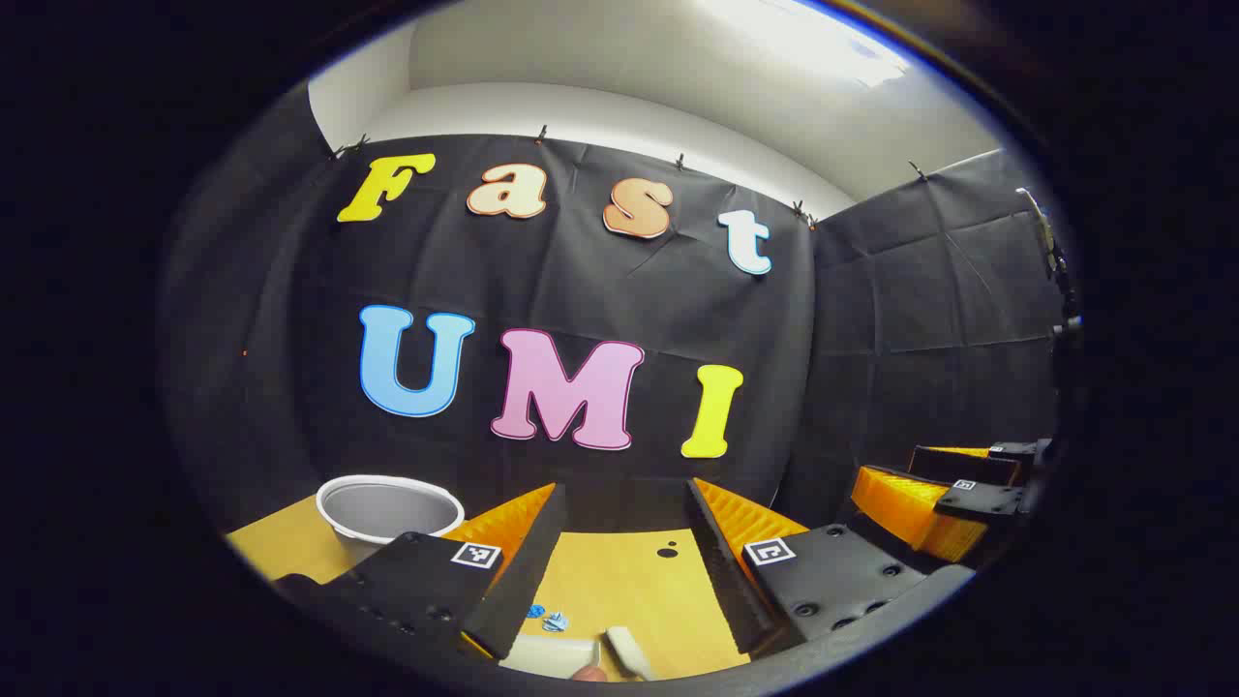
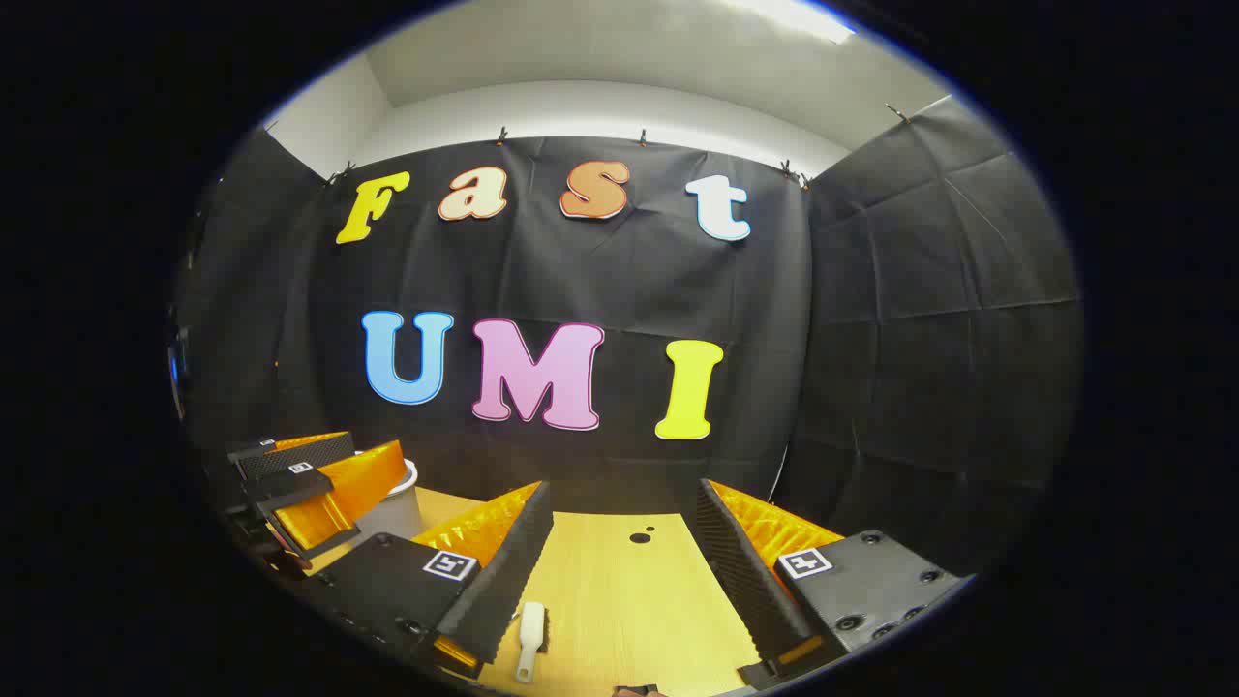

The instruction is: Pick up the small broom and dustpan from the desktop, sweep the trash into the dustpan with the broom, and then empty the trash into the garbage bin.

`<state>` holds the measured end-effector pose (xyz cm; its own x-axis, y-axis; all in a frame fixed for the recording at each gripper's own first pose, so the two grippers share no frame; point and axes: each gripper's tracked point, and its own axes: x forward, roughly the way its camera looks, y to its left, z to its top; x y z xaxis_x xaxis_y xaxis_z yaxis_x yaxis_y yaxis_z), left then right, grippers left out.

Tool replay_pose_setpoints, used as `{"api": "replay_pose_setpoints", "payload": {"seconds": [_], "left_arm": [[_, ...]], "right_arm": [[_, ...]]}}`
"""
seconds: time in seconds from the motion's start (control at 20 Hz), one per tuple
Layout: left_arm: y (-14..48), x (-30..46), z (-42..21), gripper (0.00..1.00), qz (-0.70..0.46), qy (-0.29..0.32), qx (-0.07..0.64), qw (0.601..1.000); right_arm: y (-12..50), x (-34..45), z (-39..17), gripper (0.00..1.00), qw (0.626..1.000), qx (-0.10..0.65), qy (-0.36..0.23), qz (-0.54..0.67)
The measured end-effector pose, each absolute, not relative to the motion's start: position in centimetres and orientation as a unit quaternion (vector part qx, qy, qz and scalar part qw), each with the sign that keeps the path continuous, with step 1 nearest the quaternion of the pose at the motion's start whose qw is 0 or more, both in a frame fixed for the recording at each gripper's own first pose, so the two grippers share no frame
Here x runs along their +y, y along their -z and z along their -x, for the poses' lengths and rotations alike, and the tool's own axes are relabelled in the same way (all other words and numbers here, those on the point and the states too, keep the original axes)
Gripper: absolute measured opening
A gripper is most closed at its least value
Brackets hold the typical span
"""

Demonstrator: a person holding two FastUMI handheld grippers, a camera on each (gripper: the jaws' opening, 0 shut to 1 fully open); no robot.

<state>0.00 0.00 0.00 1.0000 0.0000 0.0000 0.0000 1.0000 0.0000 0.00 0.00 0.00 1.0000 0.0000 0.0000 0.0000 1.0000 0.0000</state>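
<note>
1. Left gripper [image 1: 619, 528], left gripper view: both orange-and-black fingers stand wide apart above the wooden desktop [image 1: 629, 590], holding nothing.
2. Garbage bin [image 1: 387, 508]: a white, round container on the desktop's far left, beside the left finger. Its grey interior is seen only from a low angle, so any contents cannot be told.
3. Trash [image 1: 547, 618]: small blue scraps lying on the desktop between the fingers, near the left one.
4. White objects [image 1: 581, 656] at the lower edge (cropped; probably the dustpan, but this cannot be told).
5. Right gripper [image 2: 624, 528], right gripper view: fingers likewise spread apart and empty.
6. Small broom [image 2: 529, 639]: white, lying flat on the desktop just beside the right gripper's left finger, untouched.
</note>
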Motion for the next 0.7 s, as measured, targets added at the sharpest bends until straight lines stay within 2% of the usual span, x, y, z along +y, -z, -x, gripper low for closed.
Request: {"api": "replay_pose_setpoints", "payload": {"seconds": [0.3,0.35,0.4,0.5,0.55,0.6,0.65,0.7], "left_arm": [[-0.1,0.3,0.2,0.74,-0.007,-0.004,-0.006,1.0],[0.0,0.4,0.2,0.74,-0.007,-0.005,-0.005,1.0],[-0.1,0.4,0.2,0.74,-0.007,-0.005,-0.004,1.0],[-0.2,0.2,0.2,0.74,-0.007,-0.005,-0.005,1.0],[-0.2,0.1,0.2,0.74,-0.007,-0.004,-0.006,1.0],[-0.3,-0.1,0.1,0.74,-0.008,-0.002,-0.007,1.0],[-0.4,-0.4,0.1,0.74,-0.008,0.0,-0.009,1.0],[-0.7,-0.7,0.1,0.74,-0.01,0.003,-0.012,1.0]], "right_arm": [[0.2,0.6,-0.9,0.92,1.0,0.012,-0.008,-0.025],[0.3,0.7,-1.0,0.96,0.999,0.013,-0.01,-0.027],[0.2,0.7,-1.0,0.92,0.999,0.012,-0.011,-0.028],[0.1,0.6,-1.2,0.91,1.0,0.01,-0.011,-0.027],[0.1,0.5,-1.1,0.97,1.0,0.01,-0.012,-0.026],[0.1,0.4,-1.0,0.97,1.0,0.011,-0.013,-0.025],[0.0,0.2,-1.0,0.91,1.0,0.009,-0.012,-0.026],[-0.2,0.0,-1.0,0.91,1.0,0.008,-0.011,-0.028]]}}
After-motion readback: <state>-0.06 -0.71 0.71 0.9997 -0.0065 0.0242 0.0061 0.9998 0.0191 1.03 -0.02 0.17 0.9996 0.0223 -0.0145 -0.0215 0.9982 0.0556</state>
